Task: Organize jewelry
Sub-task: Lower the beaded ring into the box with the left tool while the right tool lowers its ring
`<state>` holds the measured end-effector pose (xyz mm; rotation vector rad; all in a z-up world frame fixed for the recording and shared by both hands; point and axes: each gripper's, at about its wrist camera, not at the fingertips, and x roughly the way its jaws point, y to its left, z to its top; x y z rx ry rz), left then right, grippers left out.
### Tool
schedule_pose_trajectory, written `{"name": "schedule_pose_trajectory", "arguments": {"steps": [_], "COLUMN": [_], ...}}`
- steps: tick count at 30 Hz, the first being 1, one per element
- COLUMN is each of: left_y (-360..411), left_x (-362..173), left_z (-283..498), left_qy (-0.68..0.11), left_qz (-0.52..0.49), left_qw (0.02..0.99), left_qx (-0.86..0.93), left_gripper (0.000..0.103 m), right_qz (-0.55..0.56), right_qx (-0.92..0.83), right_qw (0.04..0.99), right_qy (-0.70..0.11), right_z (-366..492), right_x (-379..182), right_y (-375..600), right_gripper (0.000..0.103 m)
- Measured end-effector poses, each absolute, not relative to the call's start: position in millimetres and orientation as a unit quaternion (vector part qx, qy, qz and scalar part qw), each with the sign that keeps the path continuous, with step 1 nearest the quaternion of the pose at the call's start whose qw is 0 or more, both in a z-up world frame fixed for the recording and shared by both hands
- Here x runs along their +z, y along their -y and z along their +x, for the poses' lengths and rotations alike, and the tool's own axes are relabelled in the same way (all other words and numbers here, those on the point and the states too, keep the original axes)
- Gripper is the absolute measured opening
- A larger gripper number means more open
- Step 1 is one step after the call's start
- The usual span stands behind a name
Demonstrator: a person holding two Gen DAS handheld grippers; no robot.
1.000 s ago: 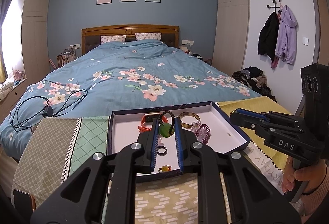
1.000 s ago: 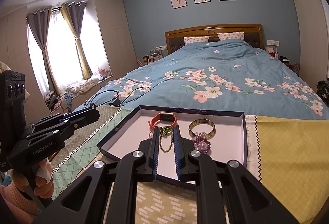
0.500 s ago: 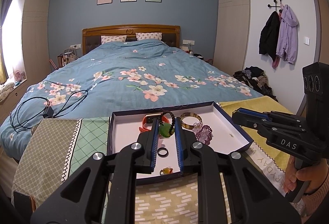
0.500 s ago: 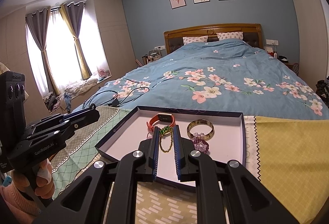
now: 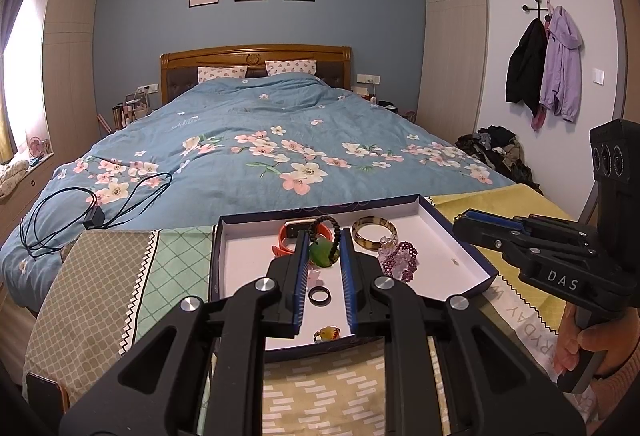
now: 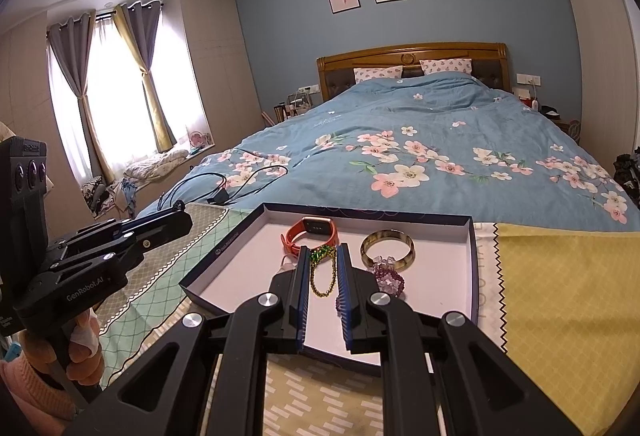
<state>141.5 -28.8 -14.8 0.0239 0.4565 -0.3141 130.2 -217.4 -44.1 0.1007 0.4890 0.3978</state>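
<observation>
A shallow dark-rimmed tray lies on a patchwork cloth at the foot of the bed. In it are an orange watch, a horn-coloured bangle, a purple bead bracelet, a dark ring and a small yellow ring. My left gripper is shut on a green pendant on a dark bead cord. My right gripper is shut on a gold bead chain with green beads, which hangs over the tray.
The patchwork cloth runs left and right of the tray. Behind it the blue floral bed carries a black charger and cable. A phone lies at the cloth's near left corner. Hands hold the handles.
</observation>
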Motion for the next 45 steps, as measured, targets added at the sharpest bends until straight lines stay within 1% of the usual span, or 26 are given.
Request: {"name": "schedule_pose_trajectory", "arguments": {"steps": [45], "left_y": [28], "left_x": [-38], "left_z": [171], "left_qy": [-0.259], "left_qz": [0.012], "left_qw": [0.955], "left_qx": [-0.141], "left_gripper": [0.016], "right_qz": [0.058], "right_qx": [0.184], "right_qw": [0.943], "right_qy": [-0.27], "right_z": [147], "right_x": [-53], "right_y": [222], "right_gripper": [0.012]}}
